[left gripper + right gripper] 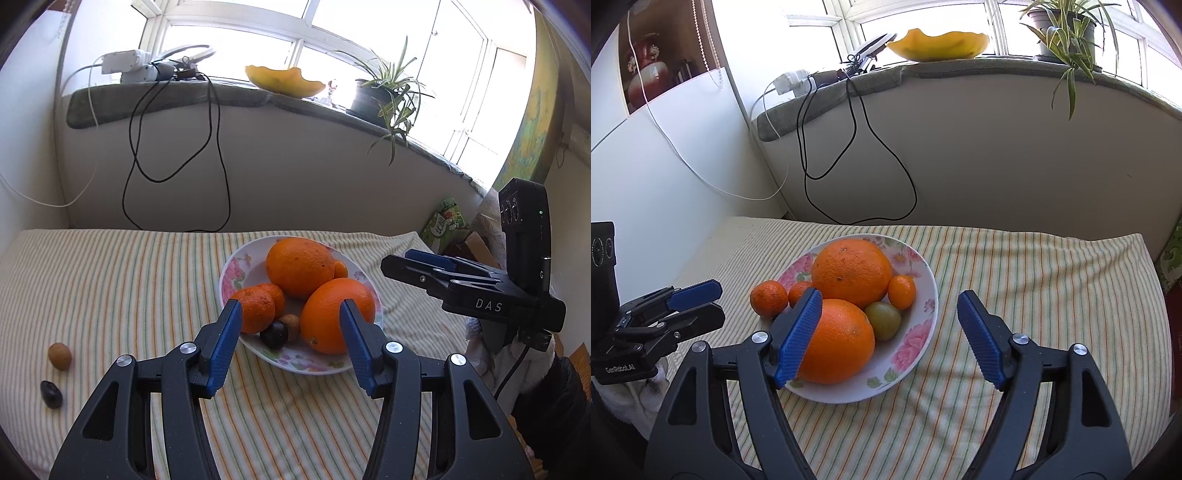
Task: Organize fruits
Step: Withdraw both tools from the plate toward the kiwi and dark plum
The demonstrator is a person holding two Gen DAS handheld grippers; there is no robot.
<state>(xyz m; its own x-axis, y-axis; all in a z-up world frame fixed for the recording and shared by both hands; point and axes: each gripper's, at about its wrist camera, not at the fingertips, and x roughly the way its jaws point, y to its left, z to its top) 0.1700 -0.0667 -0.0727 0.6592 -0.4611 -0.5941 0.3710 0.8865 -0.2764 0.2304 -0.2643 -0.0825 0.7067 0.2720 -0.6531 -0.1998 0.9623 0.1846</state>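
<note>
Blue ribbed pads line both claws. The right gripper point(888, 332) stands wide open and holds nothing; its left pad overlaps the near orange in view. The left gripper point(290, 341) is partly open, also empty, hovering before the plate point(227, 273). Just ahead of both, that round floral plate, glossy, carries two large dimpled oranges point(851, 271), two small mandarins point(769, 298), one oval kumquat point(902, 291), one smooth green fruit point(882, 319), one dark glossy fruit point(274, 334) and one tan one point(291, 322). Left of the left claw, on the striped cloth point(147, 280), lie one tan round fruit point(59, 355) and one dark one point(51, 394).
</note>
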